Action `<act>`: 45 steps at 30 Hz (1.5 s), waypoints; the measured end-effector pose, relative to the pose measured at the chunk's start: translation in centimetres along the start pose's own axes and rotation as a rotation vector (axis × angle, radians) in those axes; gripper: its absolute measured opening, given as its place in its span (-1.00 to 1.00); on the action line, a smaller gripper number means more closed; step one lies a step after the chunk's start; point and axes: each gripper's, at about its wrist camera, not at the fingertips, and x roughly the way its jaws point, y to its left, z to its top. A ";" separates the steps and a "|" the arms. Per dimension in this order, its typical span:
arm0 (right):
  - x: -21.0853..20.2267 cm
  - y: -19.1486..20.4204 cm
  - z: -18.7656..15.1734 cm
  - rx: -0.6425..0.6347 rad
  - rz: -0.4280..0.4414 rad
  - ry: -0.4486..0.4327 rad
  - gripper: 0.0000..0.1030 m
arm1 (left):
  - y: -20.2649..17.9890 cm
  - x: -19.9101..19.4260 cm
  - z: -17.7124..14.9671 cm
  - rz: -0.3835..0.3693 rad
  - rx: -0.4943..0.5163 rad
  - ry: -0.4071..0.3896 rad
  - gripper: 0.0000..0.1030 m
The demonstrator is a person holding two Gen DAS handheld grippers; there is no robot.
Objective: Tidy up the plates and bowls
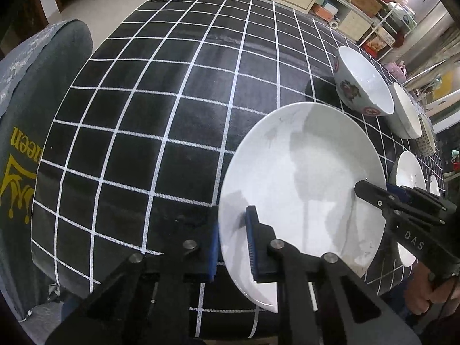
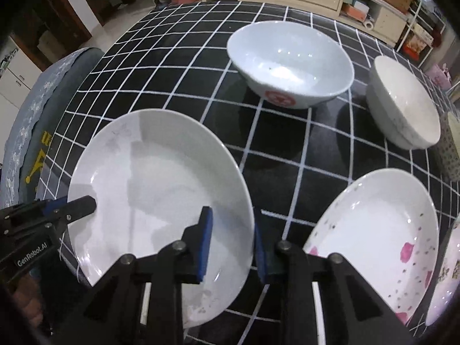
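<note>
A plain white plate lies near the front edge of the black checked table. My left gripper is shut on the plate's left rim, one blue pad on top and one outside the edge. It also shows in the right wrist view as the left gripper. My right gripper is shut on the plate's right rim in the same way. Behind the plate stand a bowl with red emblems and a plain white bowl.
A pink-flowered plate lies to the right of the held plate, with another plate's edge beyond it. A patterned container stands at the far right. A grey-covered chair is by the table's left side.
</note>
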 end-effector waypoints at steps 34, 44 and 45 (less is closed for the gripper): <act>-9.7 -3.4 -2.8 0.047 0.028 -0.146 -0.40 | -6.6 -8.1 -1.3 0.030 0.149 -0.137 -0.74; -13.3 -9.6 -7.0 0.152 -0.022 -0.193 -0.40 | -14.4 -8.3 -3.9 -0.043 0.262 -0.130 -0.74; -13.5 -10.3 -7.3 0.162 -0.027 -0.193 -0.40 | -15.2 -8.1 -4.0 -0.043 0.270 -0.128 -0.74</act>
